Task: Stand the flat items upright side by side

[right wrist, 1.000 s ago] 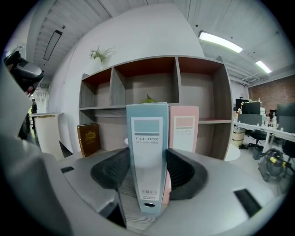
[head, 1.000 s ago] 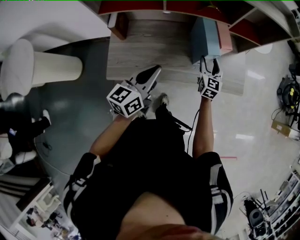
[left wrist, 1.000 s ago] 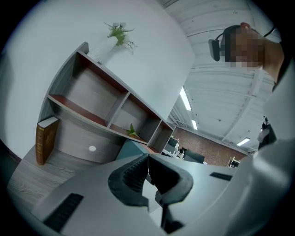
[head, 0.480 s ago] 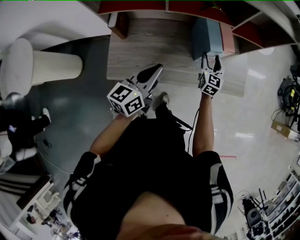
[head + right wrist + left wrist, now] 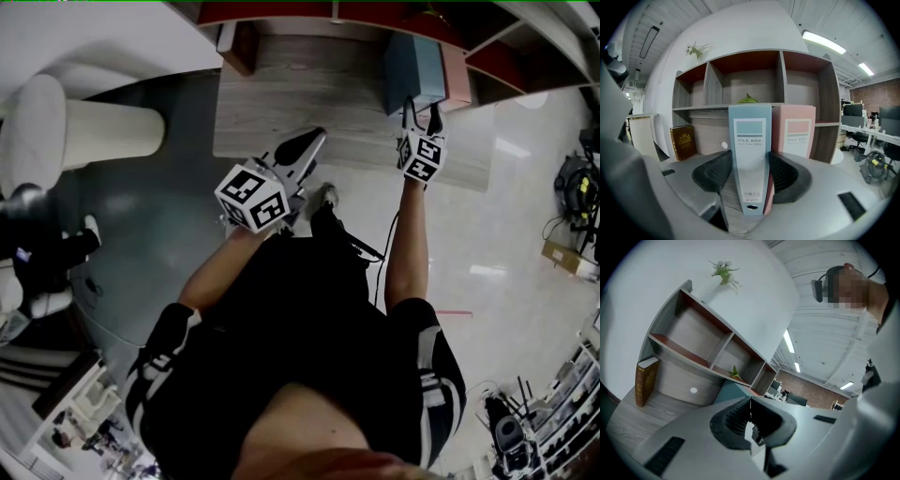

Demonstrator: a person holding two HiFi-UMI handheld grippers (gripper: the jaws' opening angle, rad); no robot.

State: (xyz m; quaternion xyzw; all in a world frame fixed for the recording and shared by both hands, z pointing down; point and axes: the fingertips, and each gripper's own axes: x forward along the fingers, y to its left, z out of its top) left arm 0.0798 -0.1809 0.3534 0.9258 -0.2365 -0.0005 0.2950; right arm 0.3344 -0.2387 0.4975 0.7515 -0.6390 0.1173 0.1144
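The right gripper (image 5: 749, 174) is clamping the blue file box (image 5: 749, 140) by its narrow spine at the centre of the right gripper view. It is worth sliding the box flush against the pink file box (image 5: 798, 133) on its right, base flat on the wooden shelf (image 5: 733, 208), before letting go. The left gripper (image 5: 751, 411) is sitting closed and empty. The blue box is standing upright, tall and slim, bearing a white label

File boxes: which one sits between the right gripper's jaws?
The blue box, left of the pink box; the right gripper clamps its sides.
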